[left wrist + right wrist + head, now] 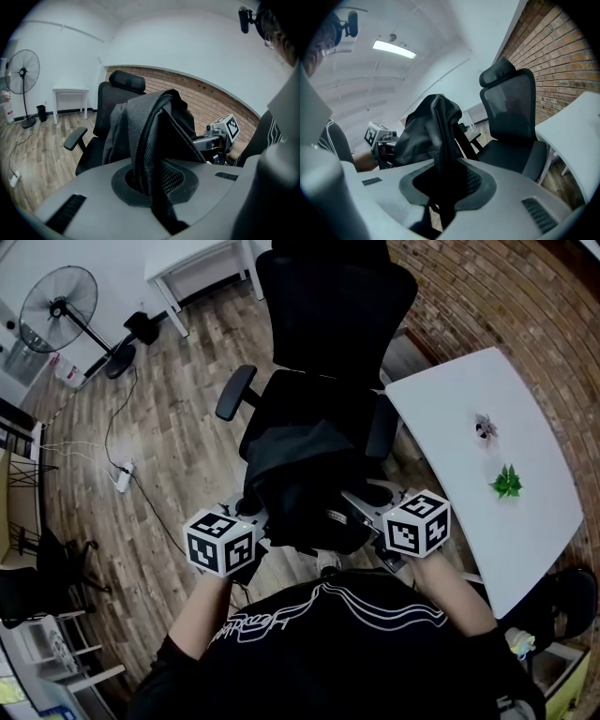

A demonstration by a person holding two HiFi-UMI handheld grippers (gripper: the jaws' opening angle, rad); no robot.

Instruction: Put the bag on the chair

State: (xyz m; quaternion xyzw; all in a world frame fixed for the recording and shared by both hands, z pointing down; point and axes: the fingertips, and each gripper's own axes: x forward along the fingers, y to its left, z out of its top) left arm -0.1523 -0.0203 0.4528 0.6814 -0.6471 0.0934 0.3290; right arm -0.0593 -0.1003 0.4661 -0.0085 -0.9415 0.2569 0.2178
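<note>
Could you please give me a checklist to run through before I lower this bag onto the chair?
1. Left gripper shut on the black fabric bag, at its mesh strap: ok.
2. Right gripper shut on the bag: ok.
3. Black mesh office chair, visible part of seat bare: ok.
4. Bag resting on the seat: not ok, it hangs in front.
5. Chair base steady: cannot tell, hidden.
6. White table out of the path: ok.

Dim, even indoor light; a ceiling lamp (393, 48) glares. Fisheye bends the edges; the bag (300, 474) loses detail in shadow.
</note>
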